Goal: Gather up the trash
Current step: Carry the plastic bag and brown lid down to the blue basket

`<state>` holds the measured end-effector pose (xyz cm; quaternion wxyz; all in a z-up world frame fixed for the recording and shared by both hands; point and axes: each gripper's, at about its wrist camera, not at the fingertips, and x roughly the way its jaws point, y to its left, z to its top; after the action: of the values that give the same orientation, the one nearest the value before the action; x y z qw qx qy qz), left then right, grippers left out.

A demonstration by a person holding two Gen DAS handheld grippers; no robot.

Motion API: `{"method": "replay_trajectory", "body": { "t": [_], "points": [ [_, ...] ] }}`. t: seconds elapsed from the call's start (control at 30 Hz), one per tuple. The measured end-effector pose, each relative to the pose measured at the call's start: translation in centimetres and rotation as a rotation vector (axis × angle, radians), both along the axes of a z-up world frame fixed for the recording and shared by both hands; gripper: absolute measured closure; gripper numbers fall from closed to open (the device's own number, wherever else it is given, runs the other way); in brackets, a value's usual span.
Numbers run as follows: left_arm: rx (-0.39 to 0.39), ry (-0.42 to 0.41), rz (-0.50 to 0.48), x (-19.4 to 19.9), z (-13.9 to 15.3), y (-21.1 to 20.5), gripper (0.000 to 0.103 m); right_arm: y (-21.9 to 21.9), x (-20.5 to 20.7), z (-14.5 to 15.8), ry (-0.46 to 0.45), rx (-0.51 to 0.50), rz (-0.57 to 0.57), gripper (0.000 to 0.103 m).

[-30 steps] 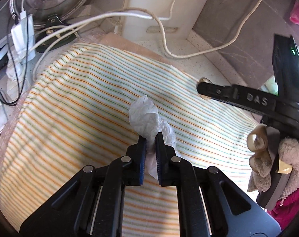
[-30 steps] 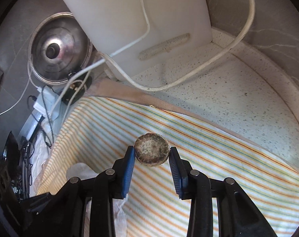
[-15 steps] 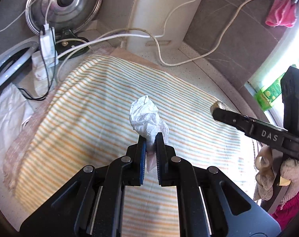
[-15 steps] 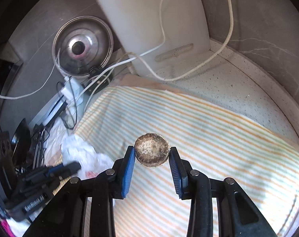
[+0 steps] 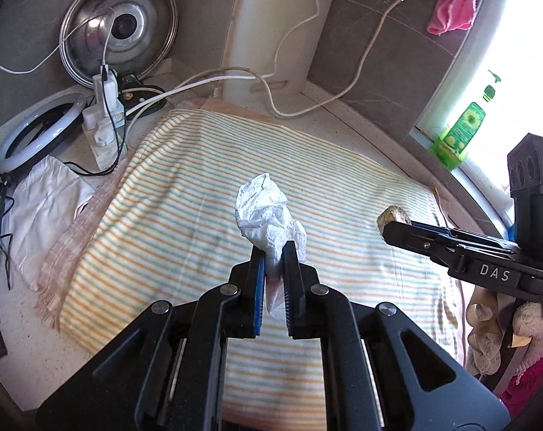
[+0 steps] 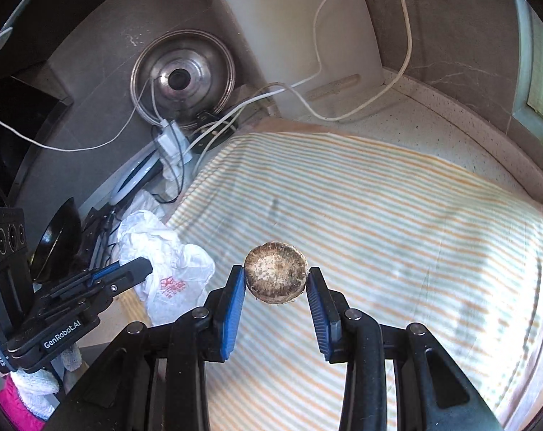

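Observation:
My left gripper (image 5: pixel 273 251) is shut on a crumpled white plastic bag (image 5: pixel 264 212) and holds it above the striped cloth (image 5: pixel 185 208). The bag (image 6: pixel 167 269) and the left gripper (image 6: pixel 135 269) also show at the left of the right wrist view. My right gripper (image 6: pixel 275 280) is shut on a round brown dried chunk (image 6: pixel 275 277), held above the cloth (image 6: pixel 397 222). In the left wrist view the right gripper (image 5: pixel 397 226) reaches in from the right with the chunk (image 5: pixel 393 215) at its tip.
A white cutting board (image 5: pixel 275 28) and a steel pot lid (image 5: pixel 119 30) lean on the back wall. White cables (image 5: pixel 361 57), a charger block (image 5: pixel 104 122), a ring light (image 5: pixel 41 125) and a white rag (image 5: pixel 45 212) lie at the left. A green bottle (image 5: pixel 458 129) stands on the sill.
Both grippers have risen and pulled back from the cloth, each still holding its item. More of the counter and the wall is in view.

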<state>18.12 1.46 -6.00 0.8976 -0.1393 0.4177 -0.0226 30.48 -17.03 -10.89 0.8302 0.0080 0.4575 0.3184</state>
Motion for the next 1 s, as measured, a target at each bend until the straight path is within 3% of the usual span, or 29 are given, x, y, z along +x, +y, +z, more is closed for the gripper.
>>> {"method": "replay_trajectory", "body": {
  "t": [0.5, 1.0],
  "points": [
    [0.001, 0.021, -0.012, -9.9, -0.8, 4.1, 0.096, 1.9, -11.3, 0.0, 0.02, 0.033, -0.019, 0.067],
    [-0.009, 0.123, -0.021, -17.6, -6.1, 7.6, 0.096, 4.9, -21.0, -2.4, 0.029, -0.012, 0.005, 0.067]
  ]
}}
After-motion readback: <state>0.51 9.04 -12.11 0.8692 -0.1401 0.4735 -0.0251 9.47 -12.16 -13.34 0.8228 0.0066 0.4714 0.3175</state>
